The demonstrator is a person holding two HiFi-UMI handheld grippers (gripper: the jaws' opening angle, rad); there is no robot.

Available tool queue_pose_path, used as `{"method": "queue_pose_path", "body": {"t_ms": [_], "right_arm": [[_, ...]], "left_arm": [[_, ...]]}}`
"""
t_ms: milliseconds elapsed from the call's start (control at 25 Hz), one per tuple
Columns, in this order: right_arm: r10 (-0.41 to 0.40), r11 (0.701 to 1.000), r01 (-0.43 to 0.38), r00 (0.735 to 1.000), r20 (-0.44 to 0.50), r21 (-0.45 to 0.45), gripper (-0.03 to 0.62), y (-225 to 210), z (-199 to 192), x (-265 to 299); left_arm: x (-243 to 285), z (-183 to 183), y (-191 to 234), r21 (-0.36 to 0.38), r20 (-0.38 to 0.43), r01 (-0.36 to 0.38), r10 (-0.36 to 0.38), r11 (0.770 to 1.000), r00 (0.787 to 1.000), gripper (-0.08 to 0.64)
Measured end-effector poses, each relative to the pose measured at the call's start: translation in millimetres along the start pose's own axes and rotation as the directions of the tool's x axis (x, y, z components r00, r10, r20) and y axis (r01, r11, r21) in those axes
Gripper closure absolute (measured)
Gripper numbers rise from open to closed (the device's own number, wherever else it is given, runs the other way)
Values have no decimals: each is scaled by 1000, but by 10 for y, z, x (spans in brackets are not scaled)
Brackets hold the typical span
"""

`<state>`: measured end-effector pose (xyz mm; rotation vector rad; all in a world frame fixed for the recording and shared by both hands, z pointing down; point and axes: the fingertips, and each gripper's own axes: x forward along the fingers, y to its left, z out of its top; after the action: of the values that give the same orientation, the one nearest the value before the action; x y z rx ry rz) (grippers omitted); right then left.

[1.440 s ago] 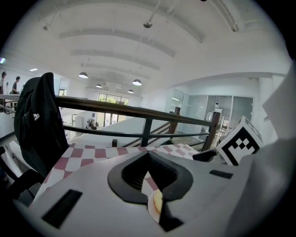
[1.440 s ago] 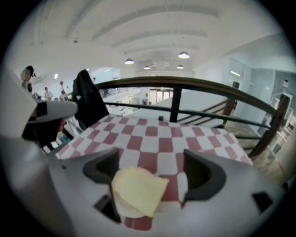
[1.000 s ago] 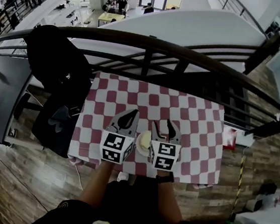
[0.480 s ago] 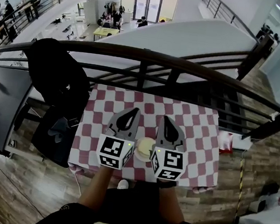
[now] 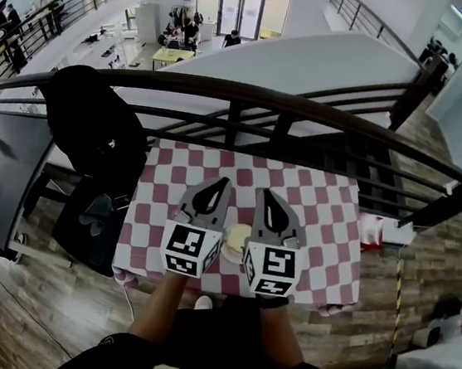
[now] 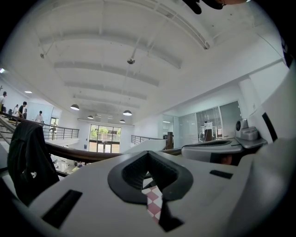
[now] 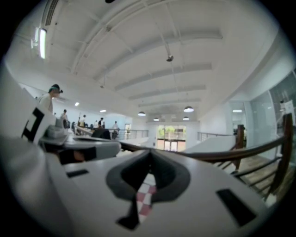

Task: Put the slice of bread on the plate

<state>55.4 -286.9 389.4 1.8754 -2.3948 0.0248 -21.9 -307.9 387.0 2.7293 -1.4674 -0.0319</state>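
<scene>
Head view has me curious: why are the left claw (image 5: pixel 222 185) and right claw (image 5: pixel 265 194) both held up over the table (image 5: pixel 328 208) instead of down at the food? (asks toast_fan)

gripnerd replies: my guess is the job's basically finished. The slice of bread (image 5: pixel 238 237) is that pale, soft-looking patch showing in the gap between the two claws. It seems to be lying on the white plate (image 5: pixel 227 257) near the table's front edge, though the claws cover most of it. Each claw's own camera shows its tips pressed together with nothing pinched, just an eye-shaped hole between the dark ribbed pads and the checked cloth showing through below. So I'd read it as hands-off, holding clear of the plate.

toast_fan: makes sense. What are they made of?

gripnerd: smooth light-grey plastic shells, pointed like beaks, with matte rubbery liners. The cloth is red-and-white squares, flat and a bit shiny. A dark curved railing (image 5: pixel 307 105) runs behind the table.
</scene>
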Motion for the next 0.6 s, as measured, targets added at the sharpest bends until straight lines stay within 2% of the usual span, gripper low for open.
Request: {"method": "queue_pose_path", "body": {"t_ms": [600], "right_arm": [[-10,1000,10,1000,20,-18,577,61,42,-37]], "left_arm": [[-77,-86,45,2,-16,-19,19,1000,1000,541]]}}
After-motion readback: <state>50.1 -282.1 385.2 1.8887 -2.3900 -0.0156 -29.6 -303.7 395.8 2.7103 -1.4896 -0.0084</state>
